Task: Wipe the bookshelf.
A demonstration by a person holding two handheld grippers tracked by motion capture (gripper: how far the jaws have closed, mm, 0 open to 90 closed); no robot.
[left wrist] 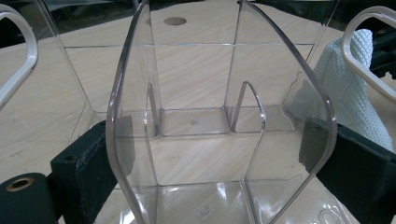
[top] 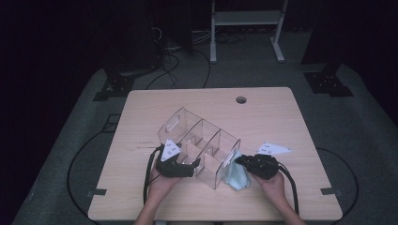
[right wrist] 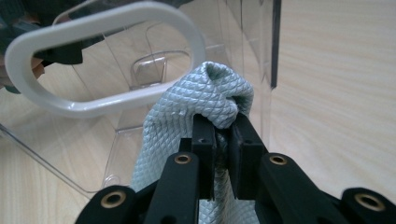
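A clear plastic organizer [top: 202, 140] with several compartments and an oval handle cutout at each end sits tilted at the middle of the wooden table [top: 281, 117]. My left gripper [top: 195, 164] comes at it from the near left. In the left gripper view its jaws stand on either side of the organizer [left wrist: 196, 93] and press on the clear walls. My right gripper [top: 239, 161] is shut on a bunched light blue quilted cloth [top: 237, 178], held against the organizer's right end. In the right gripper view the cloth [right wrist: 205, 93] sits just below the white-edged handle cutout [right wrist: 107, 60].
A round cable hole [top: 241, 100] lies near the table's far edge. Bare tabletop stretches to the far left and right of the organizer. Black cables [top: 80, 159] run over the grey floor, and a white metal frame [top: 246, 18] stands behind the table.
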